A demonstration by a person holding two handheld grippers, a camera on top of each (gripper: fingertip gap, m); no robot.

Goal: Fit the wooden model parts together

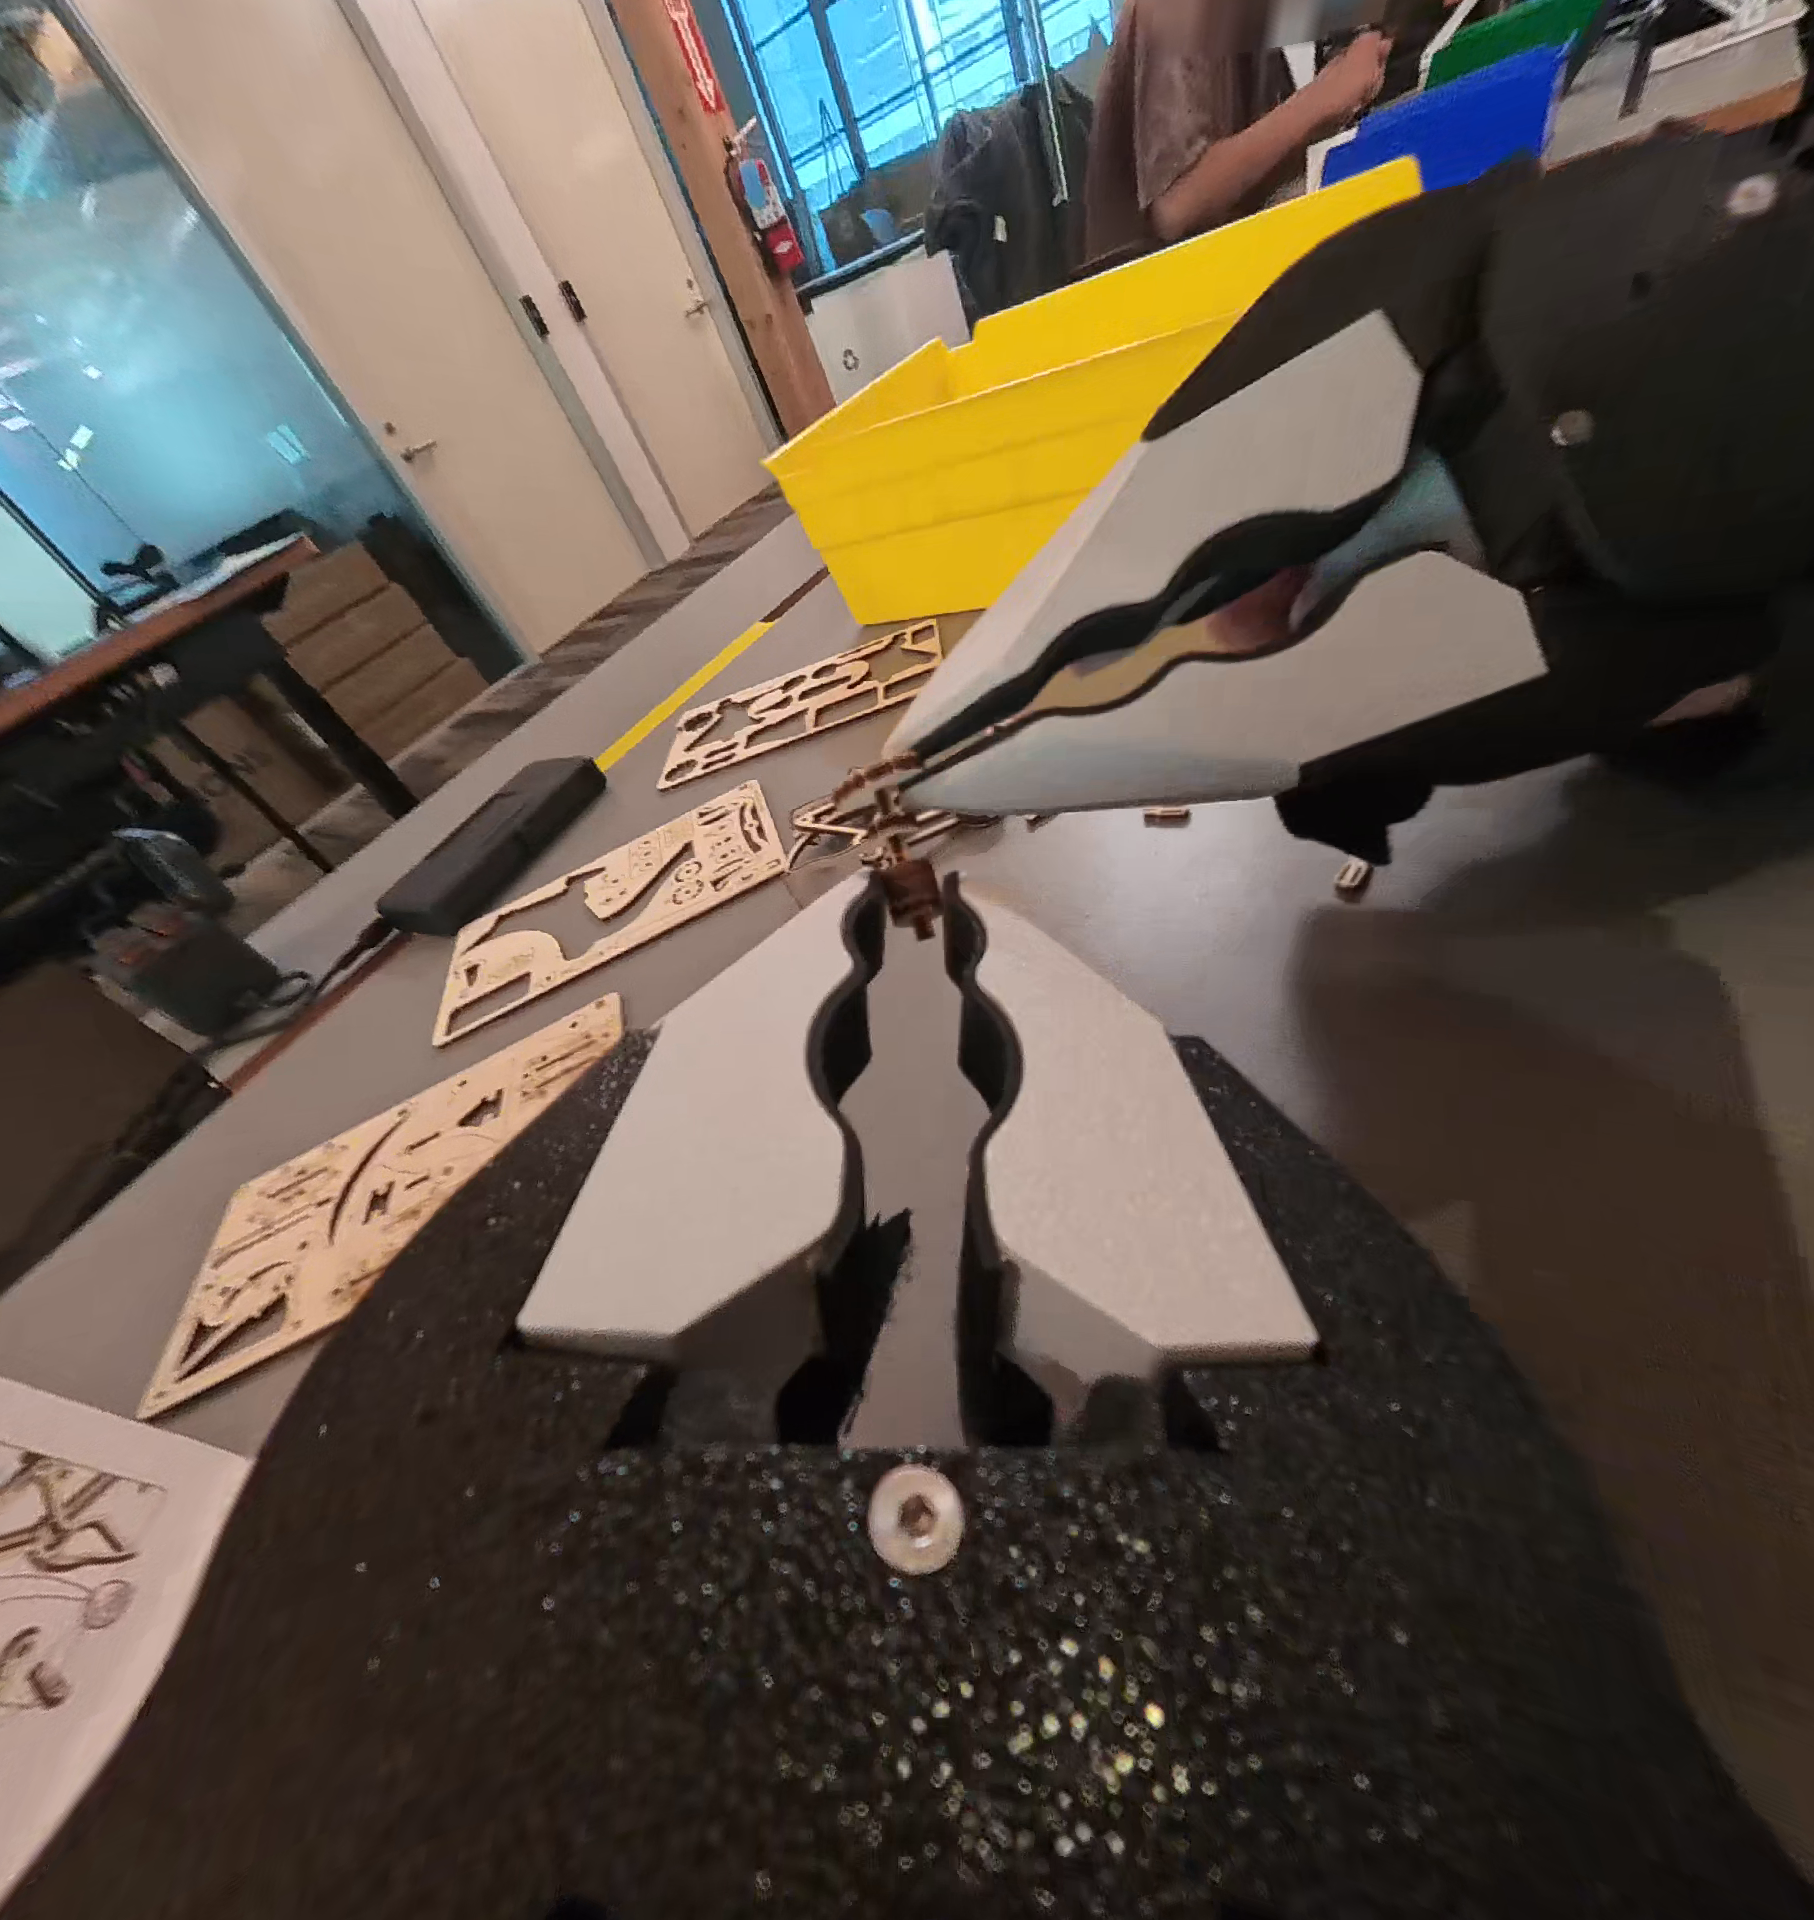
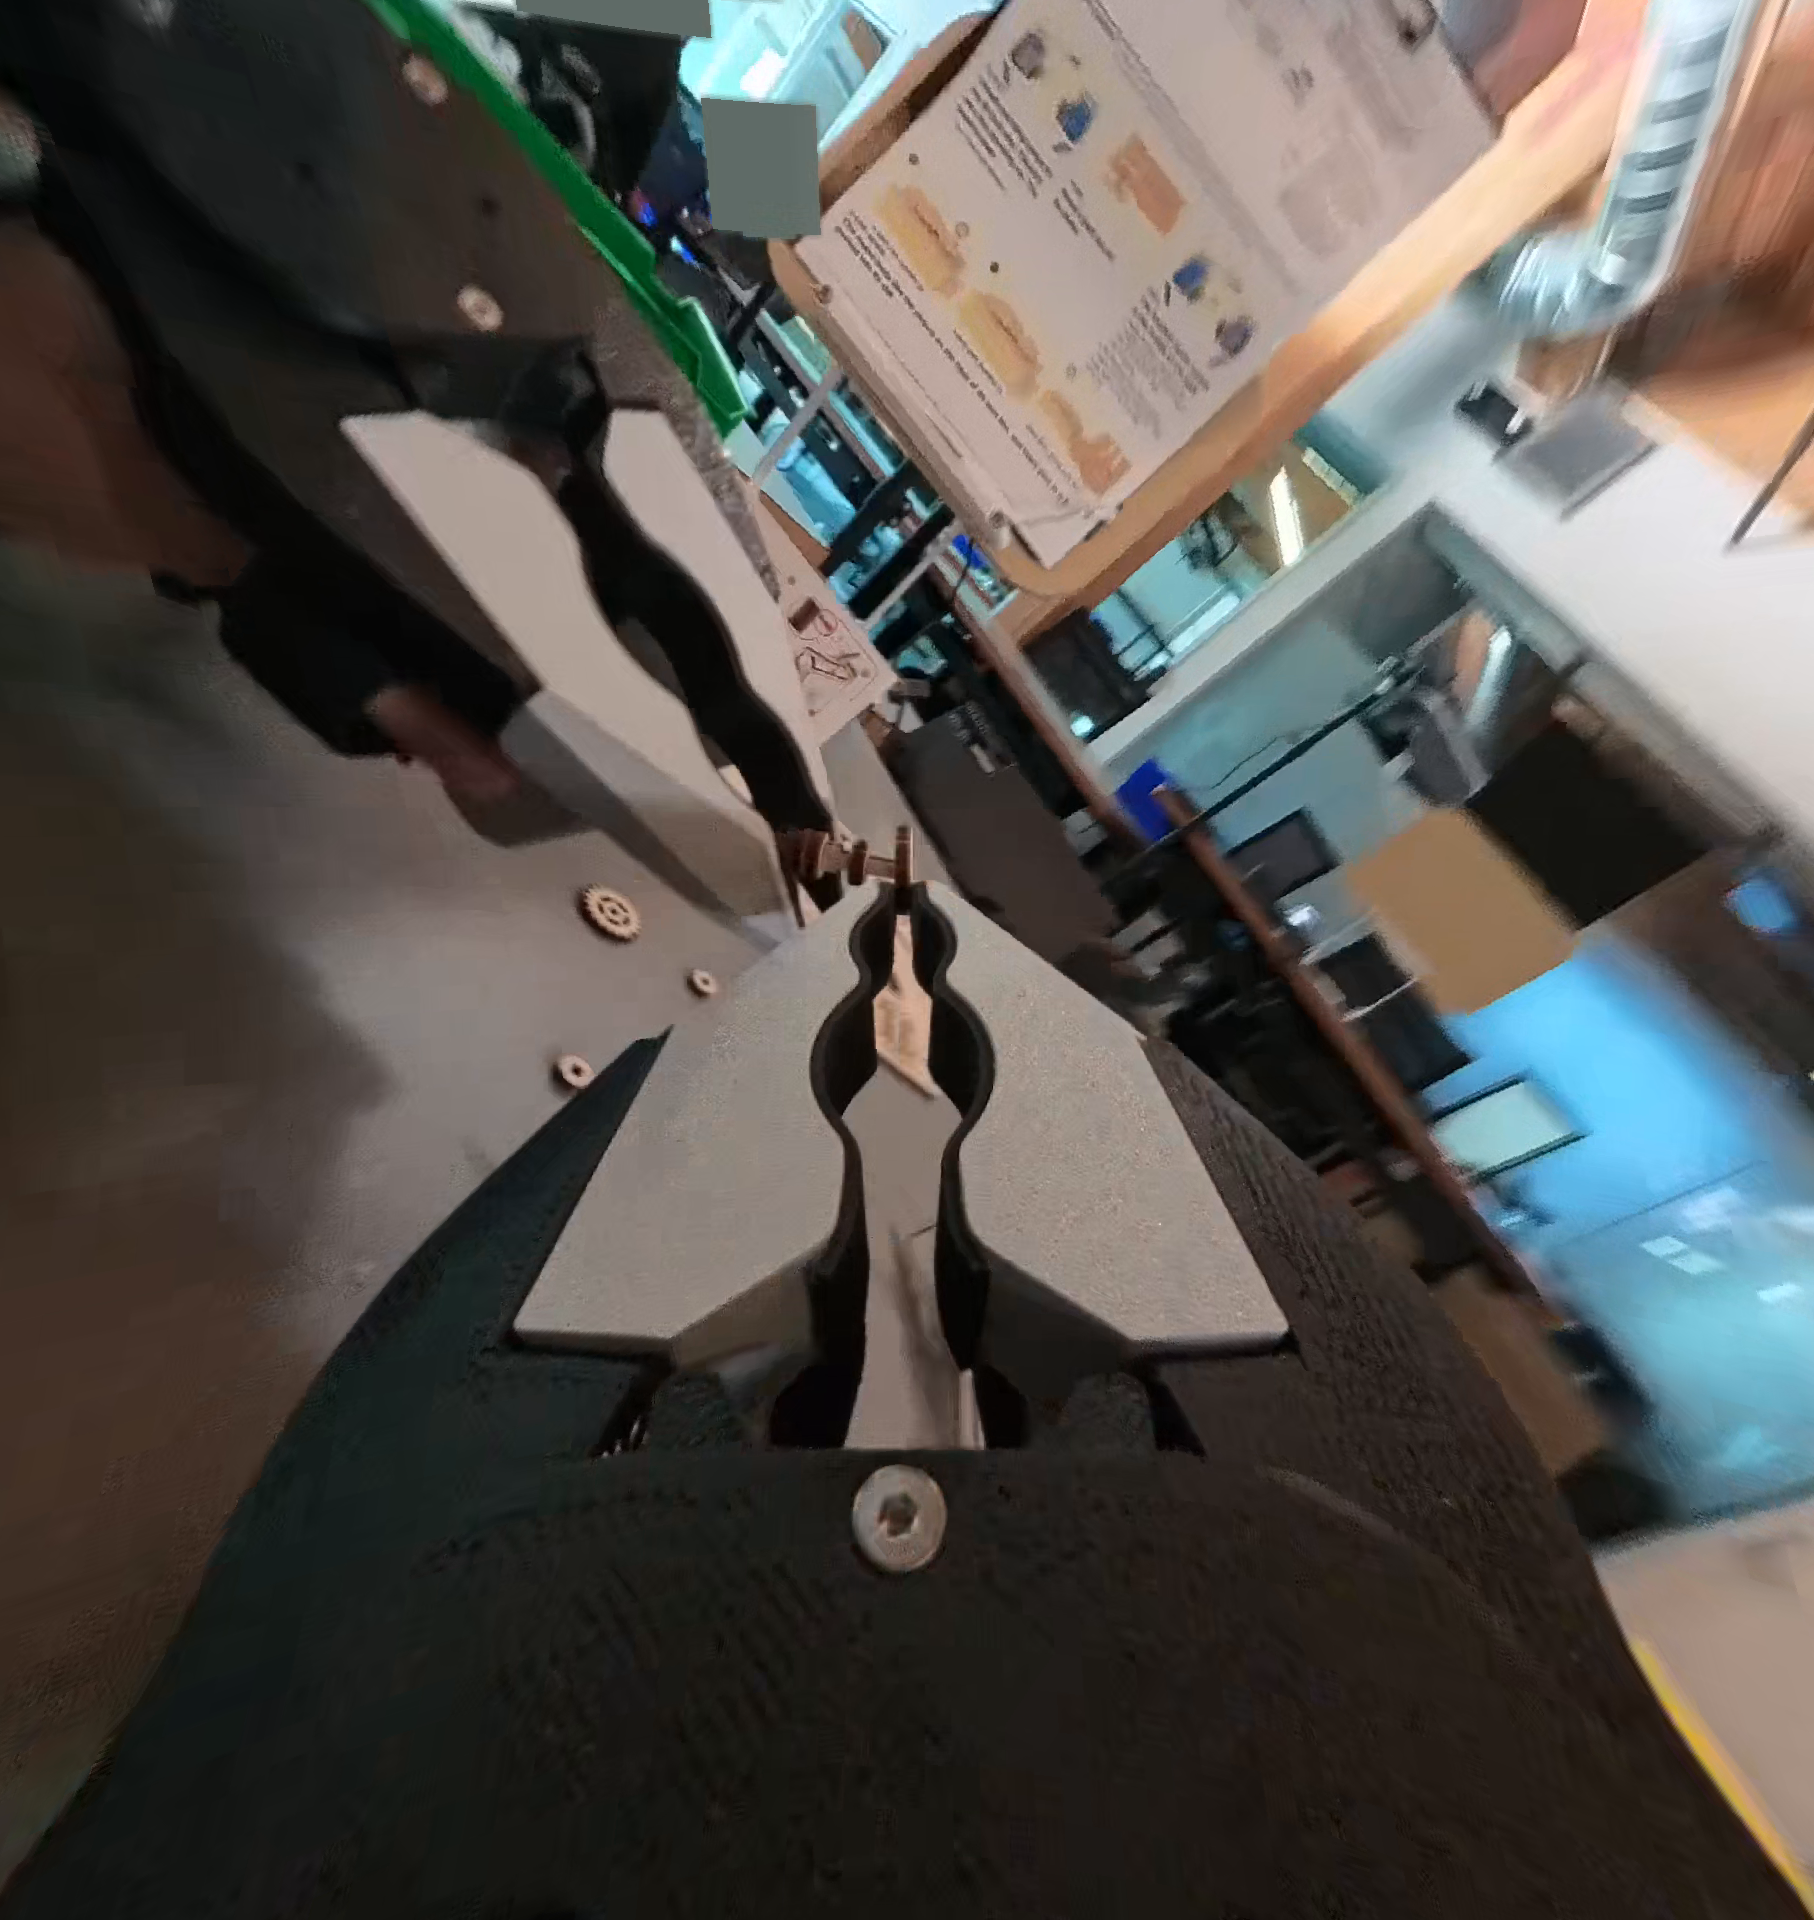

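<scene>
Wooden model parts meet between the 2 gripper tips, above the matte grey table (image 1: 1142, 935). In the left wrist view, the left gripper (image 1: 908, 906), with smooth grey wavy-edged fingers set in a grainy, speckled black body, has its jaws pinched on a small dark-brown axle piece (image 1: 911, 902) stacked with tiny discs. From the upper right the right gripper (image 1: 908, 774) slants in, its jaws nipping a thin toothed wooden piece (image 1: 877, 781) just above that axle. Left of them lie 4 pale laser-cut plywood sheets (image 1: 612, 906) full of cut-out holes, beside a black oblong case (image 1: 492, 842), with a glossy yellow plastic bin (image 1: 976, 488) behind and a printed instruction sheet (image 1: 41, 1579) at the lower left. In the right wrist view, the right gripper (image 2: 901, 896) grips a flat wooden piece (image 2: 901, 854) edge-on at its tips, touching the disc-stacked axle (image 2: 843, 858) held by the left gripper (image 2: 815, 847). A small wooden gear (image 2: 610, 912) and 2 little rings (image 2: 575, 1070) lie loose on the table.
</scene>
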